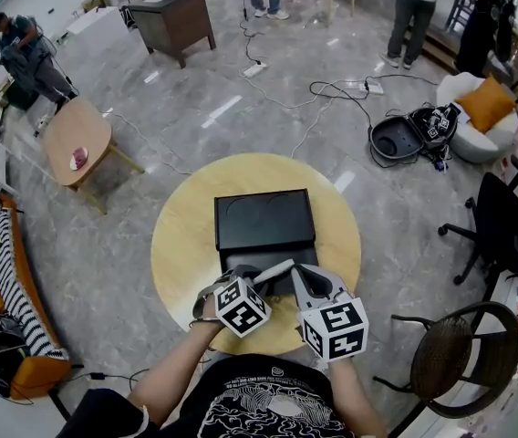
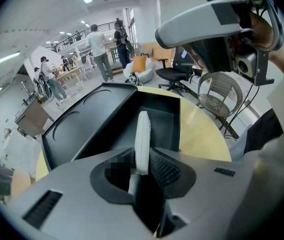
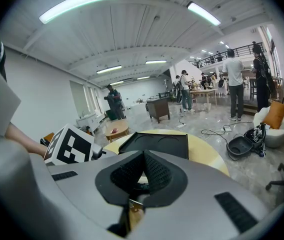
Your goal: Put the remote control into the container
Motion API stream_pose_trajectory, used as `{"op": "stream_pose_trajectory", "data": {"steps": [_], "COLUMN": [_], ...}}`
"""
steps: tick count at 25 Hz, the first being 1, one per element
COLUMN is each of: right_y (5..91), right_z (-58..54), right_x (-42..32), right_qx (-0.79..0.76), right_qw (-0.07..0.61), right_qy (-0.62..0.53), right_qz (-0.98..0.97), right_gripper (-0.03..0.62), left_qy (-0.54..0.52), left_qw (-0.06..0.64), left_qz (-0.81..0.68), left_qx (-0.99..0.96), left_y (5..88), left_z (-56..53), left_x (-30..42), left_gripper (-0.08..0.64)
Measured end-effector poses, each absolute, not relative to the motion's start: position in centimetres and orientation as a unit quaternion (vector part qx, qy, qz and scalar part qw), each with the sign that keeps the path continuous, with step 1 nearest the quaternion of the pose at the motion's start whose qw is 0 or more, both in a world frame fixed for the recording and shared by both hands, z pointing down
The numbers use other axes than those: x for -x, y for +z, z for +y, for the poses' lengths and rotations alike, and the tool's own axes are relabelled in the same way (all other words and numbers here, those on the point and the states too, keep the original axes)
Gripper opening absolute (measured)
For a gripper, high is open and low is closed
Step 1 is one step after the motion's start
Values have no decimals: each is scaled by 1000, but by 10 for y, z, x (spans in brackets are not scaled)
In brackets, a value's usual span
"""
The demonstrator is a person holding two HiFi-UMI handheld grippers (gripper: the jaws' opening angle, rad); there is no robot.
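The slim white remote control (image 1: 274, 268) (image 2: 142, 136) stands on edge between the pads of my left gripper (image 1: 257, 277) (image 2: 141, 165), which is shut on it. It hangs over the open compartment of the black container (image 1: 264, 219) (image 2: 158, 115), whose lid lies flat towards the far side. The container rests on a round wooden table (image 1: 181, 235). My right gripper (image 1: 303, 279) (image 3: 143, 160) is close on the right of the remote, jaws shut and empty. The left gripper view shows it as a grey shape at upper right. The container's lid (image 3: 159, 145) lies ahead of it.
A wicker chair (image 1: 450, 354) and a black office chair (image 1: 496, 226) stand to the right. A small wooden side table (image 1: 78, 140) is at the left, a dark cabinet (image 1: 172, 16) behind it. Cables and an open case (image 1: 405, 135) lie on the floor. People stand far off.
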State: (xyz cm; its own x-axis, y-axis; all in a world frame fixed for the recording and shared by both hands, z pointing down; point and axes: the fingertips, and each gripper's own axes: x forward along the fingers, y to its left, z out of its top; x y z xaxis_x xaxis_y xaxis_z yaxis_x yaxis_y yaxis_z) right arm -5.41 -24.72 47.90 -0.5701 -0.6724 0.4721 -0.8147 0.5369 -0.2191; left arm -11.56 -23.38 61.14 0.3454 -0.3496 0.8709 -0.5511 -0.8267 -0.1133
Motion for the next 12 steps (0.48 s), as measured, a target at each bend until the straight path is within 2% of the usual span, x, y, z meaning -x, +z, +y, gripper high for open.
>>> {"op": "stream_pose_trajectory", "data": {"steps": [12], "right_y": [481], "right_z": [-249], "right_x": [58], "right_qx": [-427], "right_qw": [171], "right_qy": [214], "right_qz": [-862], "right_gripper": [21], "left_qy": [485], "left_qw": [125], "left_qz": [-275], "left_qx": [-821], "left_y": [612], "left_z": [-233], "left_x": [118], "left_gripper": [119]}}
